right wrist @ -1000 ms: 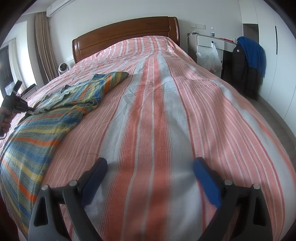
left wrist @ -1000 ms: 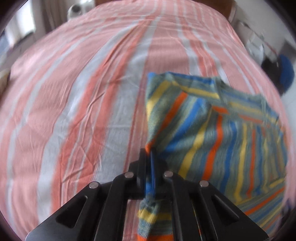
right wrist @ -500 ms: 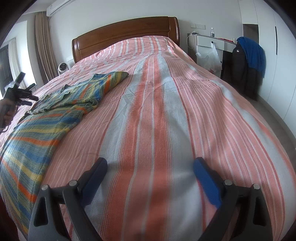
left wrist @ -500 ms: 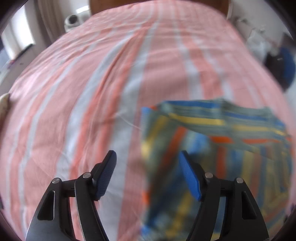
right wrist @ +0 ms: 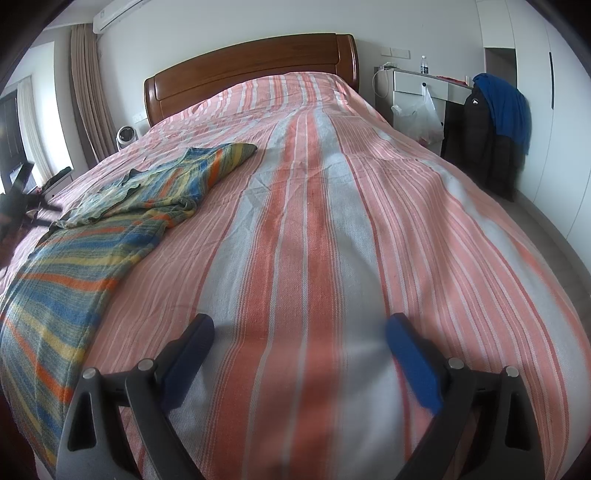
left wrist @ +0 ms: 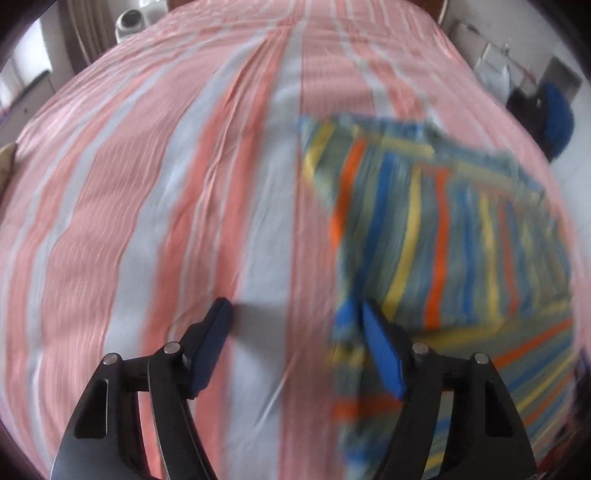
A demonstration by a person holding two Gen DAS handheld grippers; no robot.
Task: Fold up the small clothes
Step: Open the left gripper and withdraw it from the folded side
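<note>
Left wrist view first, and it's a blurred one: the left gripper (left wrist: 295,314) hangs over the striped bedspread (left wrist: 155,192) with its jaws standing wide, having just been opening, and nothing sits between the blue pads (left wrist: 384,358) but bare sheet. The striped garment (left wrist: 439,236), banded in blue, yellow, orange and grey-green, lies flat on the bedspread just to the right of that gripper; its near edge runs right beside the right-hand pad, though the blur hides whether they touch. Beyond the bedspread's far left corner stands a small white fan (left wrist: 129,22).

Over to the right wrist view, sharp and steady. The right gripper (right wrist: 299,332) is spread apart too, empty, poised above the bedspread (right wrist: 303,236) near its foot end. The striped garment (right wrist: 92,254) sprawls along the bedspread's left side, well apart from this gripper, its upper part bunched and partly folded over toward the wooden headboard (right wrist: 251,74). At the far left edge, the other gripper shows only as a dark blurred shape (right wrist: 22,206). Right of the bedspread, a black jacket (right wrist: 476,136) with a blue cloth (right wrist: 506,107) draped over it.
</note>
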